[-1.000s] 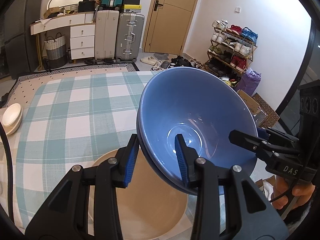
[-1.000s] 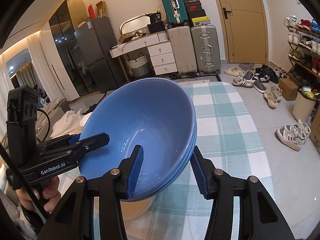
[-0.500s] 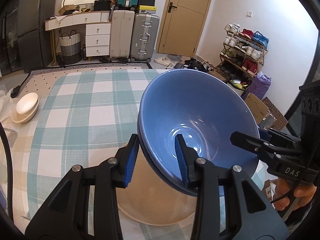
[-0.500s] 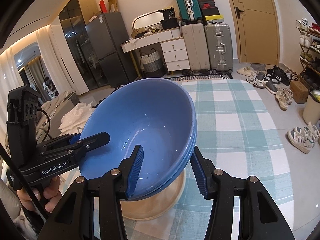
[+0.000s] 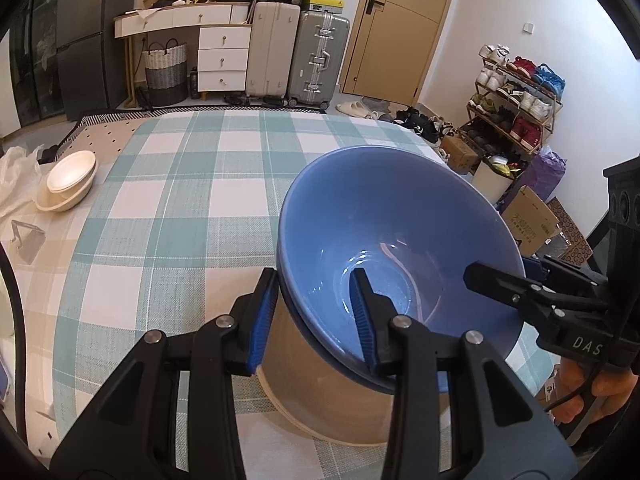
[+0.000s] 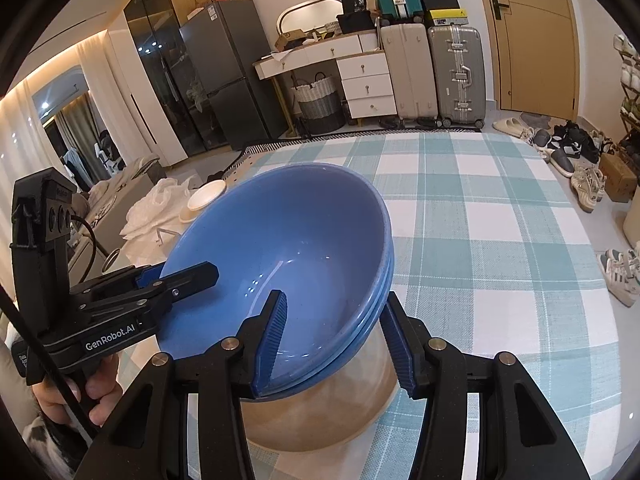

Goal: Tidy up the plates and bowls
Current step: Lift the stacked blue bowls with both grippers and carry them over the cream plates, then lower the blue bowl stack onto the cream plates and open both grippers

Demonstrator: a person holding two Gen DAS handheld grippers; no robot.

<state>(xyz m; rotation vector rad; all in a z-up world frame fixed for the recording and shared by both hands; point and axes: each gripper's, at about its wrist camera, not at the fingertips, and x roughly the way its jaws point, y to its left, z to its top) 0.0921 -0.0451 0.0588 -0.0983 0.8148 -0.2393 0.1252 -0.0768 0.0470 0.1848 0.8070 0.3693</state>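
Over the beige bowl (image 5: 320, 400), nested blue bowls (image 5: 380, 240), rim pinched by both grippers' jaws.

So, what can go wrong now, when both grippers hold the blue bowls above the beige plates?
1. The blue bowls are tilted and held only at the rim by the left gripper and right gripper; they could slip.
2. They are a nested stack, so one might slide out.
3. Lowered unevenly, they may knock the beige plates beneath.
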